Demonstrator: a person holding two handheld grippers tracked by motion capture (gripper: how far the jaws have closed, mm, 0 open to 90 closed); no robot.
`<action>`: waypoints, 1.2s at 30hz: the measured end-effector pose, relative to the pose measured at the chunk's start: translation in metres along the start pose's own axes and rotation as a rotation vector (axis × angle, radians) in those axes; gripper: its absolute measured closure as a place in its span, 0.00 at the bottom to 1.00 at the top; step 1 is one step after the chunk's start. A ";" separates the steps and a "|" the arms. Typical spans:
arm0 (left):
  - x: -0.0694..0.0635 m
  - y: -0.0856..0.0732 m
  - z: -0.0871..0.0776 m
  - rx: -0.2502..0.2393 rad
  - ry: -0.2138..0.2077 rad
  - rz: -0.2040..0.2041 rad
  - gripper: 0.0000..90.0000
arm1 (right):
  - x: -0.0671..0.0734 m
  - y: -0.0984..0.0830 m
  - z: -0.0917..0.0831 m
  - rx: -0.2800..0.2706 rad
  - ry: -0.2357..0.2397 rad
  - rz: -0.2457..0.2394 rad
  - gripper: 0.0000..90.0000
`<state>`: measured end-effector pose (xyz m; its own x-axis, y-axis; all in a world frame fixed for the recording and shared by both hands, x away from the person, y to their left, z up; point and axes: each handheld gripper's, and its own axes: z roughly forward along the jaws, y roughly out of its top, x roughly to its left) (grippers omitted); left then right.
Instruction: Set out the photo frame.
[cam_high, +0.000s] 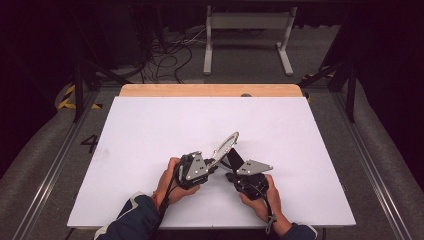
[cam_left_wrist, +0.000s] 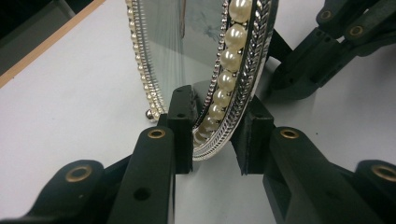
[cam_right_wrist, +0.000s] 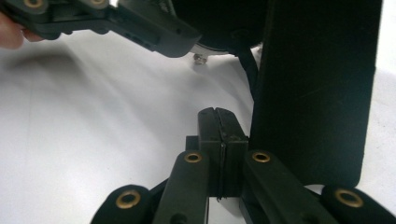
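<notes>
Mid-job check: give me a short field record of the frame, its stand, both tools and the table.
frame: oval, pearl-trimmed, glazed, tilted up on the table
stand: black flap behind the frame, beside the right tool
left tool: jaws either side of the frame's lower rim, a gap at one pad
right tool: jaws shut, nothing between them
table: white sheet, wooden edge at the far side

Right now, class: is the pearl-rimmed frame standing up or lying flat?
Standing, tilted: the frame rises off the white table, its rim between the left gripper jaws.
</notes>
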<state>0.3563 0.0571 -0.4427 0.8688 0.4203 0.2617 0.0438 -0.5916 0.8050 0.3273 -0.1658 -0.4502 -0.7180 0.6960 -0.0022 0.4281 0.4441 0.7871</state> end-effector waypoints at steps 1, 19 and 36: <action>0.000 0.000 0.000 0.000 0.000 0.000 0.79 | -0.001 0.000 0.000 0.000 0.001 -0.001 1.00; -0.003 0.003 -0.001 -0.020 -0.038 -0.007 0.78 | -0.015 -0.002 -0.002 0.000 -0.003 -0.020 1.00; -0.007 0.007 0.001 -0.038 -0.064 -0.021 0.79 | -0.032 -0.009 0.001 0.021 -0.028 0.014 1.00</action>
<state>0.3510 0.0488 -0.4395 0.8977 0.3868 0.2109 0.0447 -0.5561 0.8299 0.3467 -0.1915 -0.4578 -0.6965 0.7175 -0.0086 0.4498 0.4459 0.7738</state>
